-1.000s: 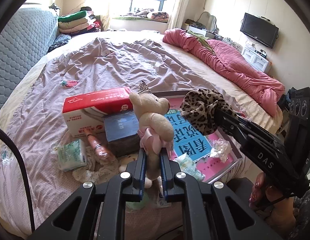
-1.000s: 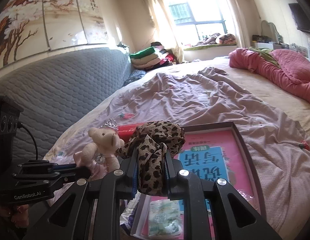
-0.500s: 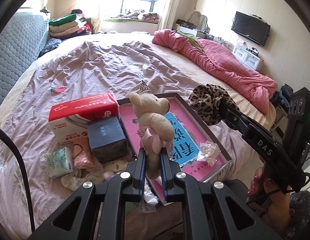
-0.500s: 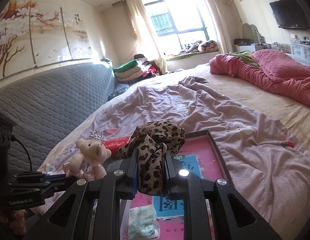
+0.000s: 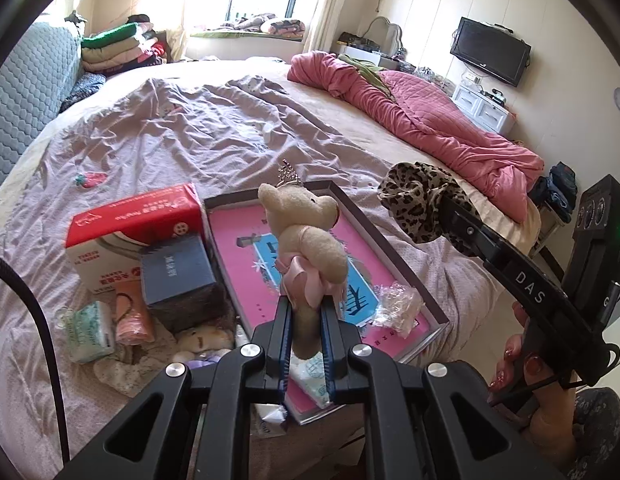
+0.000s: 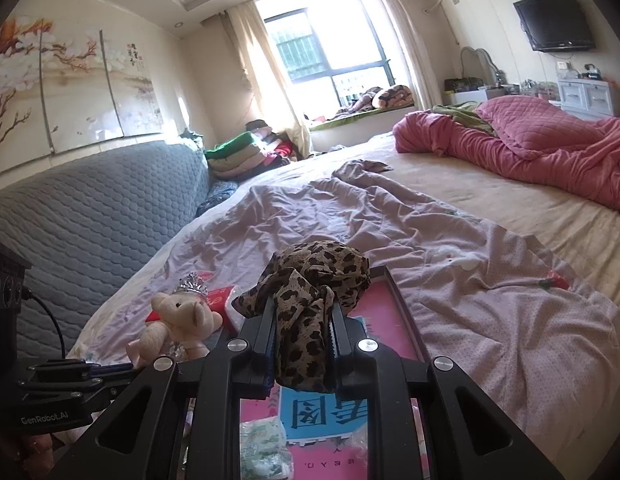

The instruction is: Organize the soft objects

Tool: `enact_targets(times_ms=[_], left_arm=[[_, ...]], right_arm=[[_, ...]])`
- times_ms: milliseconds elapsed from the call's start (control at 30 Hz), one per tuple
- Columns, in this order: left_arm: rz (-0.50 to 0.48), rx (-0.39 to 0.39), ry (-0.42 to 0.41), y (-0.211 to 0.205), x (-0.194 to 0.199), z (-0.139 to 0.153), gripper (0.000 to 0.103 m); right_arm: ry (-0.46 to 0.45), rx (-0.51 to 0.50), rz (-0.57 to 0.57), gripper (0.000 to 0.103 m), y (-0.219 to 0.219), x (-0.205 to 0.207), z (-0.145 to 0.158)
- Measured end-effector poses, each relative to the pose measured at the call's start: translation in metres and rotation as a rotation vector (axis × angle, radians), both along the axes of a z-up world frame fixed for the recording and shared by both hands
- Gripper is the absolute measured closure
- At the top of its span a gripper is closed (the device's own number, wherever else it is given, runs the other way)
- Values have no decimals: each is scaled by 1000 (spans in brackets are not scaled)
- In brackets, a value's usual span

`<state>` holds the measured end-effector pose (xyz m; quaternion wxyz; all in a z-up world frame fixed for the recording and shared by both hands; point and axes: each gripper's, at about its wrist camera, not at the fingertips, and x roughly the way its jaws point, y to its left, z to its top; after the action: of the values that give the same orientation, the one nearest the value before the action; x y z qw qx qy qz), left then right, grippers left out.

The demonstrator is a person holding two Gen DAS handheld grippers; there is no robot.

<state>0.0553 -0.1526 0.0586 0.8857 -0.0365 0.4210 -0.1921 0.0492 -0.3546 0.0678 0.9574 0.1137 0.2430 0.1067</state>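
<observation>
Left gripper (image 5: 304, 320) clamped on the lower body of a cream plush bear (image 5: 306, 236), fingers narrow with the toy's leg pinched between them, the bear upright with a small silver crown (image 5: 288, 174) on its head and a pink satin bow (image 5: 306, 280) at the waist. Held in the air above a pink framed tray (image 5: 389, 240) that lies on the mauve bedsheet (image 5: 198, 128). Right gripper (image 6: 302, 344) closed on a leopard-print scarf (image 6: 313, 276) — bunched into a ball above the fingers, a tail hanging down between them — also lifted, over the tray's far right side. Inside the tray: a blue-and-pink printed card (image 5: 361, 288) and a crumpled clear wrapper (image 5: 397, 308). Just left of the tray, a red-and-white tissue box (image 5: 138, 220) with a dark blue box (image 5: 176, 276) leaning against its front. Nearer the bed edge, a green tissue packet (image 5: 88, 332), a peach-coloured roll (image 5: 132, 316) beside it, and a second small plush (image 5: 200, 338) half buried in lacy cloth. Further back, a rumpled pink quilt (image 5: 429, 120) along the right side of the bed, a grey quilted headboard (image 6: 90, 208) on the left, folded blankets (image 5: 118, 46) stacked near the window.
</observation>
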Motion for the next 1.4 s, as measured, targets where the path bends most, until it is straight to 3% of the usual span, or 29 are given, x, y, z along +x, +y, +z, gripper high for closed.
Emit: enact_targets(times_ms=[567,1000,1400], left_arm=[[-9,-42,110,-8,25,-39,90],[-26,-1,146,-20,31,-59,90],[-24,11,184,-23,41,-74,89]], right_arm=[[128,-29,-28,82,-3,17,-29],[184,-68,-18,82,3,25,-44],[301,-116,33,82,16,38,-68]])
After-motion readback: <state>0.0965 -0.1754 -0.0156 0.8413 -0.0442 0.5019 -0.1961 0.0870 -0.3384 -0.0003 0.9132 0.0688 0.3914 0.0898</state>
